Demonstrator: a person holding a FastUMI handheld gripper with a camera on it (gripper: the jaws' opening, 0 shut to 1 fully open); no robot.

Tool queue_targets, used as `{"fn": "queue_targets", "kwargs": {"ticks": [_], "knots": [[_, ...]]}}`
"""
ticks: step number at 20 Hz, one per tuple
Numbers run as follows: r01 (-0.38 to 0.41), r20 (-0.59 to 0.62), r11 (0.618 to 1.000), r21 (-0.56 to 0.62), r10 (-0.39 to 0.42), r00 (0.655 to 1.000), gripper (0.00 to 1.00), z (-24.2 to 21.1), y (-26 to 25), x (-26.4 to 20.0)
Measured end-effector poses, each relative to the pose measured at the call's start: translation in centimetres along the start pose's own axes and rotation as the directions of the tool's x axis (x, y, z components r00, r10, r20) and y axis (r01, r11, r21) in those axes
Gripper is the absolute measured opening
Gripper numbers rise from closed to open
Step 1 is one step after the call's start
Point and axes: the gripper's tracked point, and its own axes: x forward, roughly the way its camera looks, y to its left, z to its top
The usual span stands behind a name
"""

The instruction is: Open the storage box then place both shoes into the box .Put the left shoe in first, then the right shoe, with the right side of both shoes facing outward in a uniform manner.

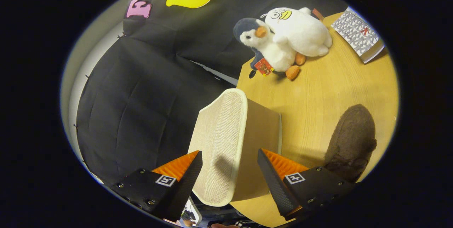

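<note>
So right now my gripper [230, 159] is spread wide, and the storage box [235, 143] sits in the gap between the two fingers. It's a cream fabric box with a woven panel facing me and a lighter trim around the edge. The left finger is just beside that woven face, the right finger is out past the box's plain side. Neither one looks like it's pressing on the box, though I honestly can't tell if the left tip is brushing it.

The box stands at the near edge of a light wooden table [318, 93]. One brown fuzzy shoe [352, 139] lies on the table just beyond my right finger, close beside the box but not touching it as far as I can see.

Further back on the table there's a plush penguin [269, 49] leaning against a white plush duck [300, 29], and a book with a grey patterned cover [357, 33] well apart from them near the far corner. A small red tag hangs off the penguin.
</note>
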Motion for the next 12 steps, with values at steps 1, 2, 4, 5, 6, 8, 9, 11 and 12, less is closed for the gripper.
{"fn": "queue_targets", "kwargs": {"ticks": [1,2,4,5,6,8,9,11,12], "knots": [[-0.001,-0.006,1.000,0.002,0.001,1.000,0.96,-0.1,0.1,0.3],[0.004,-0.010,1.000,0.004,-0.004,1.000,0.95,-0.1,-0.1,0.5],[0.009,-0.018,1.000,0.004,-0.009,1.000,0.91,-0.1,-0.2,1.0],[0.009,-0.023,1.000,0.007,-0.009,1.000,0.85,-0.3,-0.2,1.0],[0.011,-0.032,1.000,0.017,-0.011,0.999,0.79,-0.4,-0.2,1.2],[-0.011,-0.054,0.999,0.046,0.013,0.998,0.69,-0.6,0.2,1.2],[-0.019,-0.037,0.997,0.072,0.022,0.999,0.54,-0.4,0.5,1.1],[-0.025,-0.039,0.993,0.117,0.030,0.999,0.39,0.1,0.4,0.8],[-0.045,-0.056,0.990,0.130,0.053,0.997,0.23,0.0,0.9,0.7]]}}
